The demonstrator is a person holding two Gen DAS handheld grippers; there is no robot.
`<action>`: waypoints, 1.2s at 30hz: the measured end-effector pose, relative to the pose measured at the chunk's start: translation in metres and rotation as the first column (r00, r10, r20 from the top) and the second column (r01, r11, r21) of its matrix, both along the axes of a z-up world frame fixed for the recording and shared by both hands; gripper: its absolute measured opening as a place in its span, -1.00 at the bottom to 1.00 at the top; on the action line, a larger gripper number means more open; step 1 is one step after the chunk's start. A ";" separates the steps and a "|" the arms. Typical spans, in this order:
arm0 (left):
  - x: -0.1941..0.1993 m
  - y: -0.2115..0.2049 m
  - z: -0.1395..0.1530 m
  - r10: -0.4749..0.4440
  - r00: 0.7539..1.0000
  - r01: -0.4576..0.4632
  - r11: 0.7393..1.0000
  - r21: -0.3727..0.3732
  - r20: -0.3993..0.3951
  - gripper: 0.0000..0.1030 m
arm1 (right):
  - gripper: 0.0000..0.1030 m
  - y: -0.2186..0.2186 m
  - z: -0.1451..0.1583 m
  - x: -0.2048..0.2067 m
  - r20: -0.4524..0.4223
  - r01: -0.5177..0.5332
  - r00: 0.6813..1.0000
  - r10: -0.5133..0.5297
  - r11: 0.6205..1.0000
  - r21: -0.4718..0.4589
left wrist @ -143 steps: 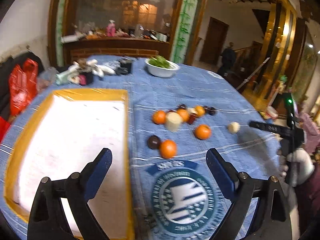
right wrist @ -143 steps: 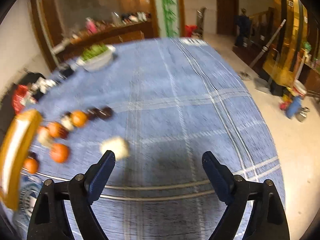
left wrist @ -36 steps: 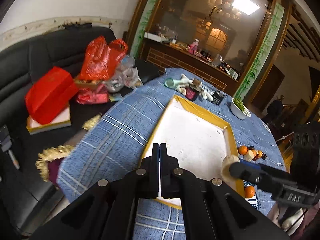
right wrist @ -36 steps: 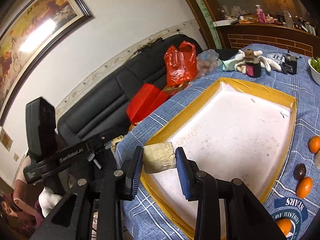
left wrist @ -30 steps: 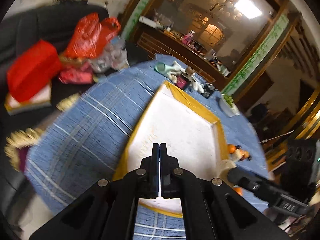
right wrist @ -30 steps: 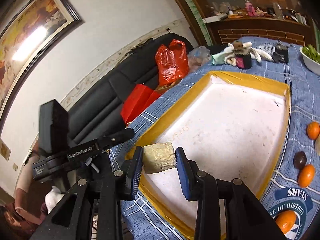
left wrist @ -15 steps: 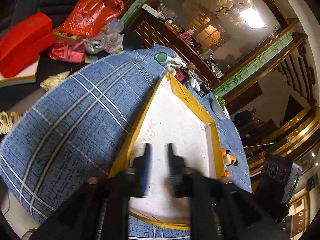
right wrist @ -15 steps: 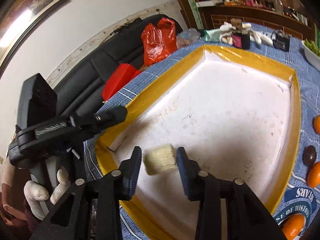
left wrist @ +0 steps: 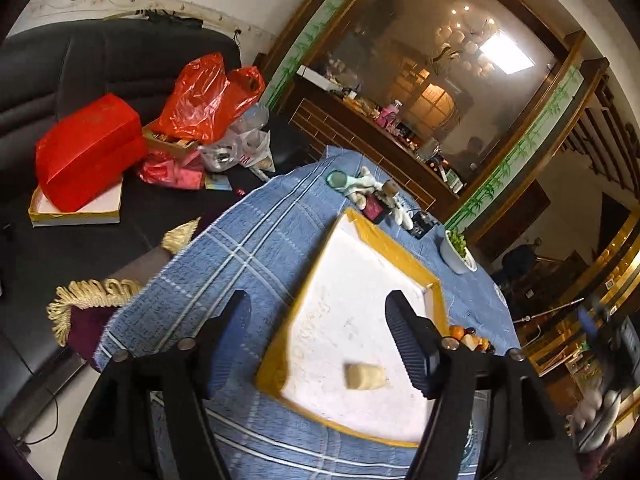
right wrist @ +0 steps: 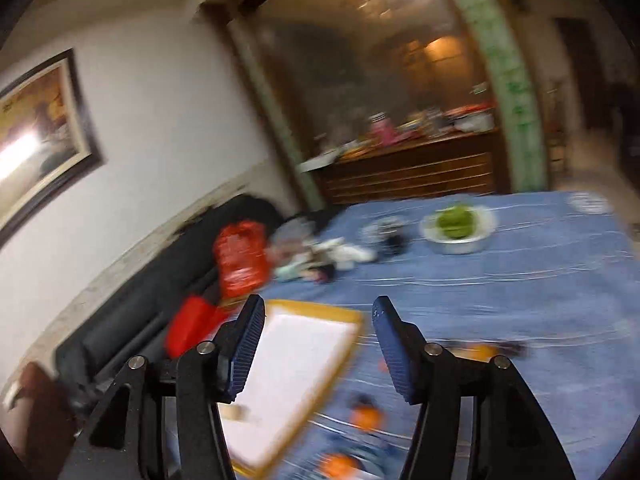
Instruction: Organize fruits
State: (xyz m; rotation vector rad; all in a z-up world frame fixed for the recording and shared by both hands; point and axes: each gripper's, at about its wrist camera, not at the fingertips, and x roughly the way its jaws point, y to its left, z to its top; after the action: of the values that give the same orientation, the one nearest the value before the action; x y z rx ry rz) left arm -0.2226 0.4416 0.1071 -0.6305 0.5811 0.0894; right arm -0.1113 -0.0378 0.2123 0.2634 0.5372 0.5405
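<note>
Seemingly nearest in the left wrist view, the pale fruit piece (left wrist: 365, 376) lay alone in the yellow-rimmed tray (left wrist: 400, 254), long axis crosswise, just ahead of the wide-open, empty left gripper (left wrist: 320, 344), while the blurred right wrist view showed the right gripper (right wrist: 318, 350) parted, empty, with oranges (right wrist: 366, 416) outside the tray, beneath it.

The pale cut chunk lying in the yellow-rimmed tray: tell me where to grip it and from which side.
Grip the pale chunk across its short width, on the two long flanks, coming straight down from above. It lies flat on its side on the tray floor, well clear of the rim, so the top is open. The left gripper is already open around that spot.
</note>
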 end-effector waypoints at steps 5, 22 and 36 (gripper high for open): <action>0.021 -0.051 0.001 -0.119 0.993 0.119 0.993 -0.017 0.004 0.35 | 0.17 -0.007 -0.090 -0.025 -0.201 -0.025 0.979 0.017 0.999 -0.038; 0.011 -0.078 0.004 -0.156 0.988 0.156 0.987 -0.023 0.004 0.47 | -0.28 0.091 -0.180 -0.011 -0.321 -0.213 0.938 0.132 0.949 -0.233; -0.008 -0.011 -0.013 -0.008 1.000 0.011 0.993 -0.114 0.028 0.47 | -0.28 0.198 -0.108 -0.025 -0.266 -0.442 0.882 0.390 0.879 -0.179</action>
State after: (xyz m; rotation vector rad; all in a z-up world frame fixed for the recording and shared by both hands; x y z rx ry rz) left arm -0.2307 0.4302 0.0939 -0.7387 0.5656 0.0383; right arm -0.1360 0.1605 0.1039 -0.0261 0.8813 0.8677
